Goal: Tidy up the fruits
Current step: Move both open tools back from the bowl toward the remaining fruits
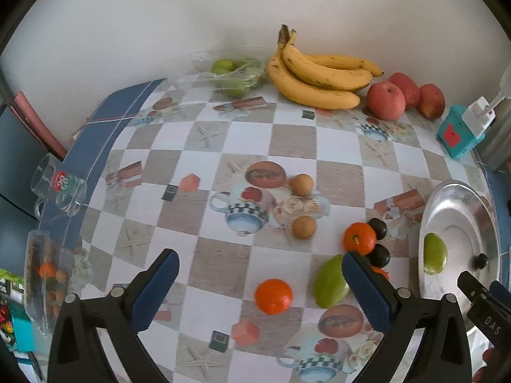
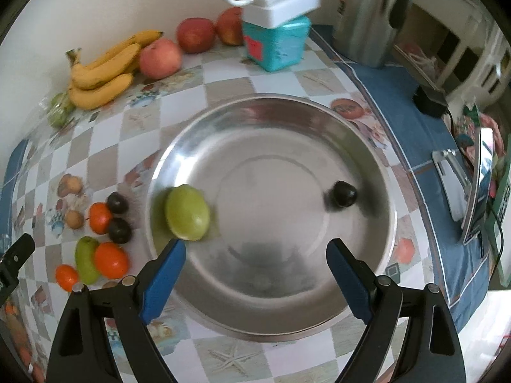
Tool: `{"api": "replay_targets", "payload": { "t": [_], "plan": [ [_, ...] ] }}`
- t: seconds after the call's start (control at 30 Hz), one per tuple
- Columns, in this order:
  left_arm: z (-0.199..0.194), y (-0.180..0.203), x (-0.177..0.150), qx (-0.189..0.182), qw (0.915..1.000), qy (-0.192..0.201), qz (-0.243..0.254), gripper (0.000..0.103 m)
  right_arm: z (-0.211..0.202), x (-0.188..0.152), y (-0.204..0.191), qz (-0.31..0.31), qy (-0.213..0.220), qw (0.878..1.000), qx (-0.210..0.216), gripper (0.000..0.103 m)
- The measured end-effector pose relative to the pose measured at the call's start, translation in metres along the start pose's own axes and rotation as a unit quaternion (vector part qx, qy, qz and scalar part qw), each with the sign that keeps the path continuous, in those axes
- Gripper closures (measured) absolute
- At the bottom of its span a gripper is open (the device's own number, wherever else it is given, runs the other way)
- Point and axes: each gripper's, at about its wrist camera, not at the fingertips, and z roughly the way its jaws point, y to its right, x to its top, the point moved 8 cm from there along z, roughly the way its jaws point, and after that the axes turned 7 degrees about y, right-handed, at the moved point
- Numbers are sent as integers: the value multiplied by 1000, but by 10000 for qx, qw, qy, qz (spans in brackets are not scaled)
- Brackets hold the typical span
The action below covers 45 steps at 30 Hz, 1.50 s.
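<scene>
Right gripper (image 2: 255, 249) hangs wide and empty over the metal bowl (image 2: 377, 166); green fruit (image 2: 187, 212) lies at ten o'clock, dark plum (image 2: 343, 194) at two.

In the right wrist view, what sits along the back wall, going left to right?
Yellow banana bunch → pale pink apple → darker red apple → teal box with white switch unit on top → shiny metal kettle.

Left claw (image 1: 260, 282) open above orange (image 1: 273, 296), green fruit (image 1: 330, 282).
</scene>
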Motion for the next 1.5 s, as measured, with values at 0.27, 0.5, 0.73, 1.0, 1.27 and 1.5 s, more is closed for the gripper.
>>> {"api": "replay_targets", "payload": {
  "t": [0.27, 0.5, 0.73, 1.0, 1.27, 1.5],
  "plan": [
    [-10, -32, 4, 71, 9997, 134, -211, 0, -18, 3, -41, -477, 229, 9985, 140, 13],
    [-16, -59, 8, 148, 9985, 230, -470, 0, -31, 2, -73, -837, 343, 9955, 270, 13],
    [-12, -79, 6, 181, 9974, 173, -669, 0, -36, 0, -96, -941, 377, 9939, 435, 13],
    [3, -83, -4, 99, 9968, -116, -790, 0, -25, -12, -122, -977, 103, 9907, 936, 13],
    [24, -64, -19, -291, 9939, -540, -916, 0, -5, -20, -131, -790, -103, 9891, 1239, 13],
    [36, -51, -27, -603, 9889, -798, -1097, 1, 7, -20, -128, -624, -215, 9884, 1366, 40]
  ]
}}
